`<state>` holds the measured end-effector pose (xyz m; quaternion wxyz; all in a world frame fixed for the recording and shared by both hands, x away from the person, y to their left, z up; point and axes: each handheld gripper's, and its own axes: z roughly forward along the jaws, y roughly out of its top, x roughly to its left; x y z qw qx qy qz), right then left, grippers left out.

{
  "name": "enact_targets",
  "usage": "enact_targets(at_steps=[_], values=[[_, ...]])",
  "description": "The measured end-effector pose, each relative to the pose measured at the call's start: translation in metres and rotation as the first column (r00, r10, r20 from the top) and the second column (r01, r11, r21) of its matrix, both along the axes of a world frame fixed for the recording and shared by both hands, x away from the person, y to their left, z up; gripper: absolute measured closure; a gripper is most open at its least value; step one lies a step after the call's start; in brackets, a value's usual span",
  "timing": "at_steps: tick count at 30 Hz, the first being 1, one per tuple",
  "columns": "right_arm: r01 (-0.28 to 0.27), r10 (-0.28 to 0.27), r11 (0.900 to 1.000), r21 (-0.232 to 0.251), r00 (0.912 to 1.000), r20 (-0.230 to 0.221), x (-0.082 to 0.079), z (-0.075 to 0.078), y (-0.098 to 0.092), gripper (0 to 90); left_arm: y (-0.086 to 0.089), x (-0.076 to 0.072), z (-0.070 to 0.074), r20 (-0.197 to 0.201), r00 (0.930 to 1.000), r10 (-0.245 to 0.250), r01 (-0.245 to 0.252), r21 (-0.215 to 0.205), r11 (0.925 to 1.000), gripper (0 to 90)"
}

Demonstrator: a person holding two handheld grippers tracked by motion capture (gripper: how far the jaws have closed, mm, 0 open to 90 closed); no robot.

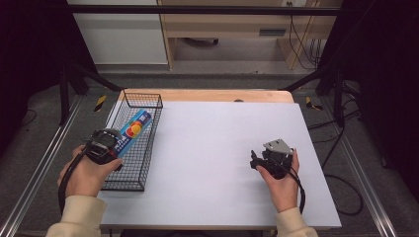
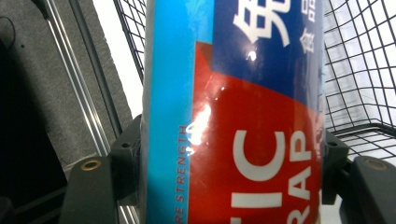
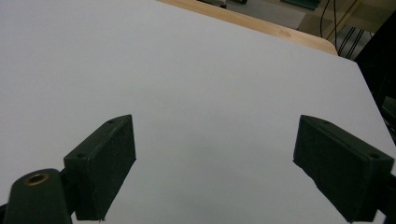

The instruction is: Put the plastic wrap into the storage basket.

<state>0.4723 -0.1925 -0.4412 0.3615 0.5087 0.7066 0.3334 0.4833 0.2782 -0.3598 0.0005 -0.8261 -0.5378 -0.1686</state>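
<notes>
A long blue and red box of plastic wrap (image 1: 132,130) lies lengthwise in the black wire basket (image 1: 144,163) at the table's left edge. My left gripper (image 1: 109,146) is shut on the box's near end; in the left gripper view the box (image 2: 233,112) sits pressed between both black jaws. My right gripper (image 1: 257,160) rests low over the white table top at the right, held in a hand. In the right gripper view its jaws stand wide apart with nothing between them, so that gripper (image 3: 215,168) is open.
The white table top (image 1: 217,148) stretches between the basket and the right hand. A wooden edge (image 1: 207,95) runs along its far side. Metal rails (image 1: 34,173) and cables (image 1: 341,197) flank the table on the floor.
</notes>
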Motion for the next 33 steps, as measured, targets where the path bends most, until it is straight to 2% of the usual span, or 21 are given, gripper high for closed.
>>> enact_targets(at_steps=[2,6,11,14,19,24,25,26,27,29,31,32,33], values=[[-0.002,0.002,1.0,-0.002,1.0,-0.002,0.0,0.0,0.0,13.1,0.0,0.001,0.0,-0.004,1.0,0.006,-0.006,-0.002,1.0,31.6],[-0.004,0.004,1.0,-0.002,1.0,-0.006,0.0,-0.001,0.0,13.1,-0.006,0.003,-0.004,-0.023,0.9997,0.002,0.0,0.072,0.9974,31.6],[-0.005,0.005,1.0,-0.003,0.9999,-0.01,0.001,-0.001,-0.001,13.2,-0.011,0.009,-0.007,-0.048,0.9988,0.003,0.001,0.087,0.9962,31.6],[-0.004,0.003,1.0,-0.004,0.9999,-0.014,0.001,-0.001,-0.001,13.2,-0.011,0.013,-0.012,-0.095,0.9955,0.004,0.006,0.103,0.9947,31.6],[-0.005,0.005,1.0,-0.009,0.9999,-0.016,0.002,-0.002,-0.001,13.1,-0.01,0.014,-0.024,-0.134,0.9909,0.012,-0.002,0.076,0.9971,31.6],[-0.007,0.007,1.0,-0.011,0.9998,-0.019,0.002,-0.002,-0.001,13.0,-0.01,0.014,-0.024,-0.135,0.9908,0.01,0.0,0.074,0.9973,31.5],[-0.011,0.01,1.0,-0.013,0.9996,-0.025,0.002,-0.002,-0.001,12.6,-0.01,0.013,-0.024,-0.127,0.9919,0.0,0.01,0.078,0.9969,31.4],[-0.012,0.012,1.0,-0.015,0.9996,-0.025,0.002,-0.002,-0.001,12.3,-0.011,0.012,-0.021,-0.095,0.9954,-0.01,0.017,0.072,0.9973,28.4],[-0.013,0.012,1.0,-0.017,0.9996,-0.027,0.001,-0.002,-0.001,12.2,-0.011,0.012,-0.021,-0.095,0.9954,-0.01,0.017,0.072,0.9973,21.8],[-0.015,0.014,1.0,-0.024,0.9996,-0.024,0.001,-0.002,-0.001,11.6,-0.015,0.004,0.0,-0.003,0.999,-0.045,0.045,0.084,0.9955,20.8],[-0.018,0.018,0.999,-0.029,0.9996,-0.022,0.001,-0.002,-0.002,9.8,-0.019,-0.004,0.013,0.077,0.9941,-0.077,0.072,0.075,0.9946,14.8],[-0.019,0.019,0.999,-0.026,0.9996,-0.021,0.001,-0.002,-0.003,9.3,-0.022,-0.009,0.02,0.127,0.9871,-0.097,0.09,0.06,0.9941,14.5],[-0.02,0.02,0.999,-0.025,0.9996,-0.022,0.001,-0.002,-0.004,8.7,-0.022,-0.009,0.02,0.127,0.9871,-0.097,0.09,0.06,0.9941,12.7]])
